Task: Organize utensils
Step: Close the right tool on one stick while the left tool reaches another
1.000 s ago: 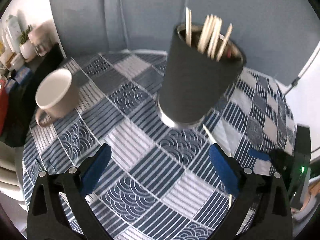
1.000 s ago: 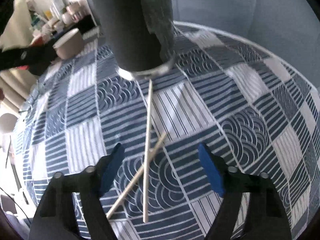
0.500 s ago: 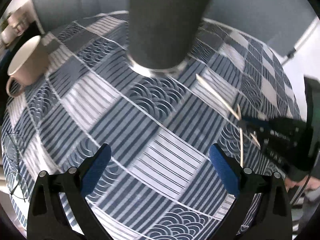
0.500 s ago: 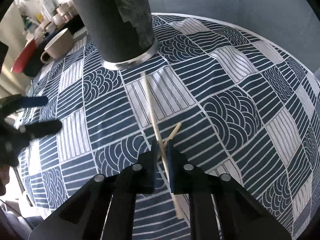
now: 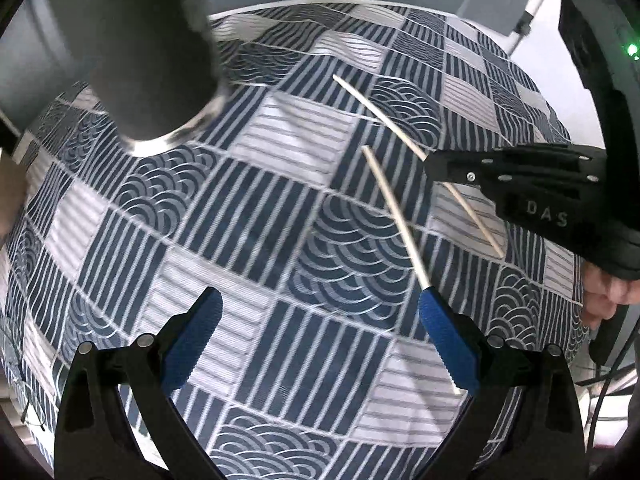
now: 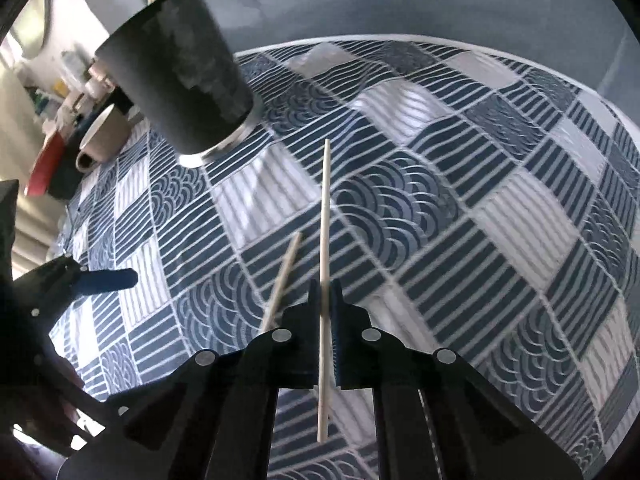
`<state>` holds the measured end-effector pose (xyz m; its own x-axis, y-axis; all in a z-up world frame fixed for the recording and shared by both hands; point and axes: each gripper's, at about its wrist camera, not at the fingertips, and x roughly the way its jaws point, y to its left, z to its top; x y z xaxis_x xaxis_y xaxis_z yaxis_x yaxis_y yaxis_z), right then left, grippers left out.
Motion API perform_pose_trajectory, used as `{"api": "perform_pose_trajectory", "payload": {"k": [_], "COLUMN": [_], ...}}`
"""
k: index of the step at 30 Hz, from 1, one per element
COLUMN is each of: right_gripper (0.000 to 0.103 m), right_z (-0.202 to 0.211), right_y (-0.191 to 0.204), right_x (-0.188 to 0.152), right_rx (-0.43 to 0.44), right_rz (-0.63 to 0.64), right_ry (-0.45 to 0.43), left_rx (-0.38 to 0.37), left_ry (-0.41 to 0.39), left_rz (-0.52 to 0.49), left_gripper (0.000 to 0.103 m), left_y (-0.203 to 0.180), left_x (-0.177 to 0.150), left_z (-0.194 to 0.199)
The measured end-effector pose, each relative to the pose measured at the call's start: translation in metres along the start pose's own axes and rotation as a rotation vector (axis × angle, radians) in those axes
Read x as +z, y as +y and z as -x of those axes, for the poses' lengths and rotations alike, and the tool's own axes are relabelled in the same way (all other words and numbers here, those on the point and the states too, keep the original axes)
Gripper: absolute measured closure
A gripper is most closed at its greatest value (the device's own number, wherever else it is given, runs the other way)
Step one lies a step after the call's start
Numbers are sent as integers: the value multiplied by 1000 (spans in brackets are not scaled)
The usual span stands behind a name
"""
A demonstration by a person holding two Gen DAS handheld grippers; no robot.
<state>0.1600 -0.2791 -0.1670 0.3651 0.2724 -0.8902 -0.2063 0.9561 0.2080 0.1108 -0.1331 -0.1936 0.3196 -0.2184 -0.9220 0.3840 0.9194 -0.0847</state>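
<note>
Ahead of both sets of jaws and off to their left, the patterned tablecloth (image 6: 500, 208) carries the dark holder cup (image 6: 176, 80), which already has sticks standing in it and is probably where the loose ones belong. A beige mug (image 6: 100, 140) sits beyond it, clear of the route. The right gripper (image 6: 326, 300) is clamped on one chopstick (image 6: 325, 216) near its middle, so it points forward from the jaws. The left gripper (image 5: 320, 336) is spread wide and empty; the second chopstick (image 5: 394, 210) lies flat, running under its right finger.
</note>
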Motion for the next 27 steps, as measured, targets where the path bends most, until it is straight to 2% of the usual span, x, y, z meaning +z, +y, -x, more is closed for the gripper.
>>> {"api": "perform_pose_trajectory", "payload": {"k": [10,12,14,17,20,22,23,26,27], "right_gripper": [98,98,98,98,98,98,98,98,98], "right_z": [12,12,13,15,19,19,19,17,17], "right_y": [-27,-30,-32,-34,-34,-32,-31,-23,-20], "right_x": [-24,-28,-32,-33,-30,-26,-24,-16,-13], "right_rx": [-33,-31,-32,-37,-35,-30,-28,-11,-6], "right_rz": [-31,-38,-39,-39,-37,-33,-29,-19,-13], "right_ry": [16,22,27,26,11,5,2,-2,-5], "left_rx": [-1,32,114,114,115,115,112,102,96], "left_ry": [59,65,82,74,40,24,24,33,40], "left_rz": [58,70,35,23,21,34,31,15,32], "left_gripper": [7,6,5,6,19,44,49,70,83], "left_y": [-22,-25,-31,-31,-23,-15,-12,-1,7], "left_x": [21,23,24,24,19,16,15,11,10], "left_z": [-25,-31,-36,-36,-27,-18,-16,-11,-9]}}
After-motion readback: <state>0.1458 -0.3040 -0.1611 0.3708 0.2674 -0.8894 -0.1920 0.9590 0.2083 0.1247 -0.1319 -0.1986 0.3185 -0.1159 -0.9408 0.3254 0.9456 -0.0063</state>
